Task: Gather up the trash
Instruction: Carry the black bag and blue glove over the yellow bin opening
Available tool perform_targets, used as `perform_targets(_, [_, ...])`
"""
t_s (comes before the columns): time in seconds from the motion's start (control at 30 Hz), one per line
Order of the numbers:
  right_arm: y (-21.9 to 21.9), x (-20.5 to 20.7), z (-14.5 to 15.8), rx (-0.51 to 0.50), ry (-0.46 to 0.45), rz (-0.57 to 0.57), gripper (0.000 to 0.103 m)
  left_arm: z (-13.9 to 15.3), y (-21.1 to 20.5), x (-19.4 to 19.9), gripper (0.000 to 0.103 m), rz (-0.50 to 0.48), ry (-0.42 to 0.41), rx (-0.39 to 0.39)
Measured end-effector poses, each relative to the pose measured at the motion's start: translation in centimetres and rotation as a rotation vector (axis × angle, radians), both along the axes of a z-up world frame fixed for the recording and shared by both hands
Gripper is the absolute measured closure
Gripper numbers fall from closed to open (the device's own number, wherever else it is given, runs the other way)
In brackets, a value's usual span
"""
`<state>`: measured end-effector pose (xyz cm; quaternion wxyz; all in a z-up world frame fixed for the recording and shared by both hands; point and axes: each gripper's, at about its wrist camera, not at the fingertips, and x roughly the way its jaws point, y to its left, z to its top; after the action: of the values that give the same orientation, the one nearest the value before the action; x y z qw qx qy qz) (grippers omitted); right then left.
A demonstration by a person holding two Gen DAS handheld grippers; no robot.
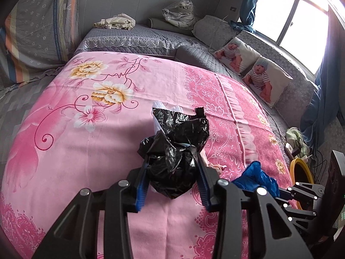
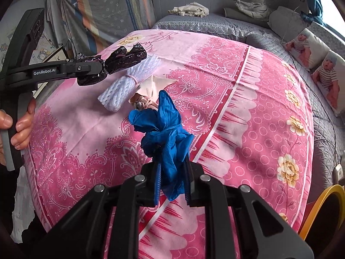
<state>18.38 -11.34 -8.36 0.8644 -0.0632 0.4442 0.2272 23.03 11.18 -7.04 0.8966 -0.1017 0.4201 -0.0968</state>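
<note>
Above the pink bedspread [image 2: 248, 108], a crumpled black bag [image 1: 175, 151] sat pinched in the left tongs [image 1: 172, 161], partly closed around the wad, and a twisted blue bag [image 2: 163, 133] was clamped in the right tongs [image 2: 171, 172], squeezed almost fully together on its thin neck. Both pieces hung clear of the bedspread.

Still lying on the bedspread were a white foam net [image 2: 125, 84], bound at its middle, and just beside it a beige scrap [image 2: 151, 90]. From the blue bag these two lay just beyond and to the left; the foam net's long axis ran diagonally, from near left to far right. They rested between the two tongs, the beige scrap seemingly closer to the right ones. Since both tongs were full, I judged neither could take them until it had dropped its load.

A yellow-rimmed bin [image 1: 300, 183] stood off the right edge of the bedspread, nearer the right hand; that looked like the place for the bags.

Only the right wrist view showed the foam net and scrap plainly, along with the person's hand [image 2: 19, 127] on the left handle. From the left wrist, the black bag hid most of them, though the bin's mouth showed more fully there.
</note>
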Motion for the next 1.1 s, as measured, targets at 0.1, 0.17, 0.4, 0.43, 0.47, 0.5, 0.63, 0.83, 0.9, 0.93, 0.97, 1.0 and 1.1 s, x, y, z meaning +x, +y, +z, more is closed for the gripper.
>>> perform_targets(0.1, [-0.2, -0.1, 0.2, 0.000, 0.000, -0.009, 0.087, 0.3, 0.4, -0.4, 0.066, 0.008, -0.003, -0.002])
perform_targets(0.17, [-0.3, -0.1, 0.3, 0.001, 0.003, -0.013, 0.087, 0.4, 0.6, -0.8, 0.066, 0.009, -0.007, -0.002])
perform_targets(0.4, [-0.7, -0.4, 0.8, 0.007, -0.002, -0.028, 0.087, 1.0, 0.8, -1.8, 0.066, 0.007, -0.020, 0.001])
perform_targets(0.43, [-0.7, -0.4, 0.9, 0.008, -0.003, -0.030, 0.087, 1.1, 0.8, -1.9, 0.066, 0.006, -0.022, 0.002])
perform_targets(0.47, [-0.8, -0.5, 1.0, 0.008, -0.004, -0.031, 0.087, 1.2, 0.7, -2.0, 0.066, 0.004, -0.023, 0.002])
perform_targets(0.5, [-0.9, -0.5, 1.1, 0.009, -0.006, -0.033, 0.087, 1.2, 0.7, -2.0, 0.066, 0.004, -0.025, 0.003])
perform_targets(0.63, [-1.4, -0.7, 1.4, 0.011, -0.012, -0.044, 0.087, 1.3, 0.4, -2.2, 0.066, 0.000, -0.026, 0.003])
perform_targets(0.83, [-2.3, -0.9, 1.6, 0.014, -0.017, -0.063, 0.087, 1.4, -0.3, -2.6, 0.066, -0.010, -0.027, 0.003])
perform_targets(0.9, [-2.6, -1.0, 1.5, 0.016, -0.015, -0.070, 0.087, 1.3, -0.5, -2.6, 0.066, -0.014, -0.026, 0.003])
perform_targets(0.93, [-2.8, -1.0, 1.5, 0.018, -0.013, -0.074, 0.087, 1.3, -0.7, -2.7, 0.066, -0.015, -0.026, 0.004])
perform_targets(0.97, [-3.0, -1.0, 1.4, 0.020, -0.012, -0.077, 0.087, 1.3, -0.8, -2.7, 0.066, -0.018, -0.025, 0.005])
perform_targets(1.0, [-3.1, -1.0, 1.4, 0.021, -0.011, -0.079, 0.087, 1.2, -0.9, -2.7, 0.066, -0.020, -0.024, 0.006])
perform_targets(1.1, [-3.5, -1.2, 1.3, 0.025, -0.010, -0.087, 0.087, 1.1, -1.3, -2.7, 0.066, -0.028, -0.021, 0.007])
